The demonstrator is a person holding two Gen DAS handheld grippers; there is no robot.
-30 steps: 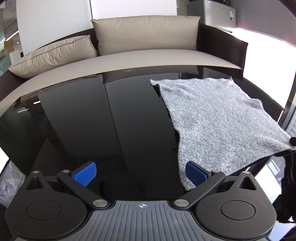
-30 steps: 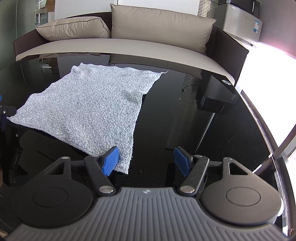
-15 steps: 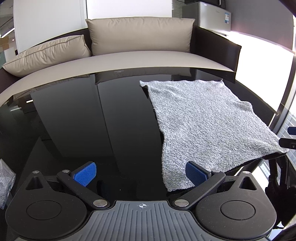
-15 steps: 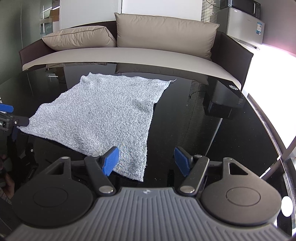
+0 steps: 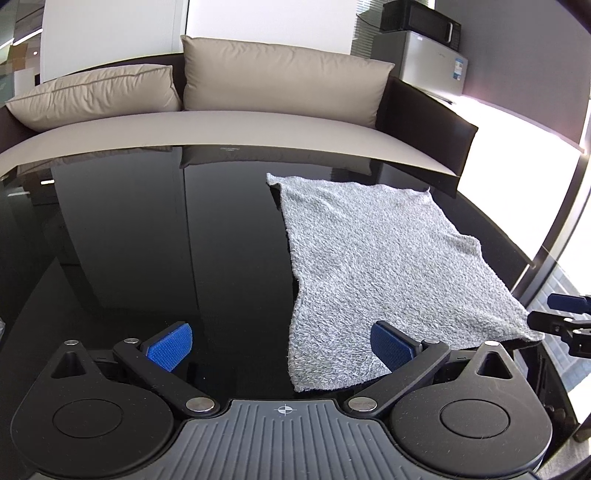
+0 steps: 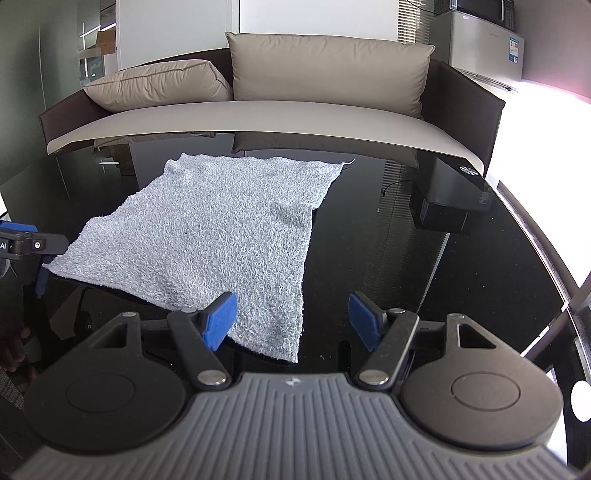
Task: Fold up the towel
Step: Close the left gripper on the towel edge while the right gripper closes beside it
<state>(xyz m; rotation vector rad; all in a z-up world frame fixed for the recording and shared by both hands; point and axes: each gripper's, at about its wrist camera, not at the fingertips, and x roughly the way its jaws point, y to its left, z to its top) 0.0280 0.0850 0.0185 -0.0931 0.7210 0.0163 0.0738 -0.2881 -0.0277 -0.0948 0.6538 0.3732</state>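
Presently, as I hold both tools over the table:
Towel: grey terry, lying spread flat on my black glass table, unfolded, its near edge at the table's front rim.
My left gripper: jaws wide apart, holding nothing; its right blue pad sits over the towel's near left corner.
My right gripper: jaws likewise apart and empty; its left blue pad overlaps the towel's near right corner.
Sofa: beyond the towel's far edge, dark frame, beige seat.
Cushions: two beige ones against the sofa back, beyond the towel.
Fridge: silver, far right of the towel, behind the sofa arm.
Microwave: dark, atop the fridge.
Obstructions: table surface beside the towel is bare and glossy.
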